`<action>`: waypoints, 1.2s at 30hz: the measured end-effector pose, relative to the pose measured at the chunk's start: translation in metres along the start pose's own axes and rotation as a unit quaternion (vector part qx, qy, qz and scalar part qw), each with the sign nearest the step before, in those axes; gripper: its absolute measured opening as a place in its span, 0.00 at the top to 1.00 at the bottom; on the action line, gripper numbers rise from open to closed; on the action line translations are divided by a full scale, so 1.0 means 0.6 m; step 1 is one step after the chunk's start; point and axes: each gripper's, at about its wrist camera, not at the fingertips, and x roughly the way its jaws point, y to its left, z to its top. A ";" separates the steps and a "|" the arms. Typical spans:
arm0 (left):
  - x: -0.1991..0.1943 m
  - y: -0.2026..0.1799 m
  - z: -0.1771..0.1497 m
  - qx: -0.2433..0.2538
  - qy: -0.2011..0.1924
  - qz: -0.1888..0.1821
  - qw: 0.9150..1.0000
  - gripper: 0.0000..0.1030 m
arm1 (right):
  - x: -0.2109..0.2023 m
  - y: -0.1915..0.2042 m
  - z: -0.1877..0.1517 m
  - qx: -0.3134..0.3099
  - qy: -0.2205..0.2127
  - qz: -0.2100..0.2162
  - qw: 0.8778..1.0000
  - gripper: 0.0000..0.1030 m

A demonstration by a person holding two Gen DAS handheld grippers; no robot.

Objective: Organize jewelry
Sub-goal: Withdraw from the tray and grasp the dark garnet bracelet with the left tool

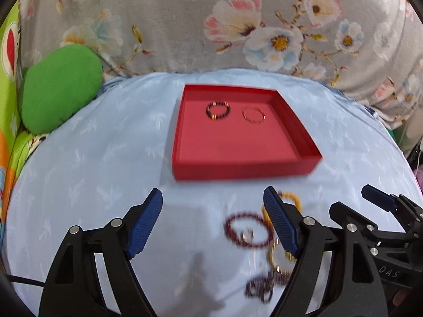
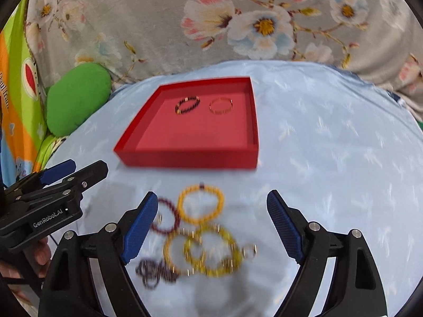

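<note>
A red tray (image 1: 246, 170) (image 2: 185, 158) sits on the light blue cloth. Inside it lie a black beaded bracelet (image 1: 218, 110) (image 2: 187, 105) and a thin gold bangle (image 1: 253, 115) (image 2: 221, 106). In front of the tray lies a pile of bracelets: a yellow beaded one (image 2: 201, 203), a dark red one (image 1: 247, 229) (image 2: 166, 218), gold bangles (image 2: 211, 253) and a dark purple one (image 1: 260, 286) (image 2: 153, 272). My left gripper (image 1: 212, 222) is open above the pile's left side. My right gripper (image 2: 212, 224) is open over the pile. Both are empty.
A green cushion (image 1: 59, 89) (image 2: 76, 97) lies at the left beyond the cloth. A grey floral fabric (image 1: 211, 26) rises behind the tray. The right gripper shows at the right of the left wrist view (image 1: 375, 206).
</note>
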 end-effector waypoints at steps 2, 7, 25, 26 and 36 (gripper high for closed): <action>-0.010 -0.004 -0.035 0.001 0.010 -0.003 1.000 0.27 | -0.010 -0.006 -0.036 0.010 0.008 0.000 1.000 0.21; -0.020 -0.015 -0.105 -0.001 0.033 -0.017 0.999 0.26 | -0.024 -0.013 -0.094 0.009 0.013 -0.020 1.000 0.21; 0.023 -0.059 -0.178 0.022 0.068 -0.027 0.997 0.39 | -0.020 -0.029 -0.153 -0.006 0.024 -0.060 0.998 0.21; 0.027 -0.059 -0.179 0.022 0.069 -0.027 0.997 0.41 | -0.019 -0.031 -0.153 -0.004 0.024 -0.060 0.998 0.21; 0.034 -0.053 -0.177 0.024 0.075 -0.038 0.996 0.90 | -0.005 -0.022 -0.145 -0.001 0.030 -0.046 0.998 0.21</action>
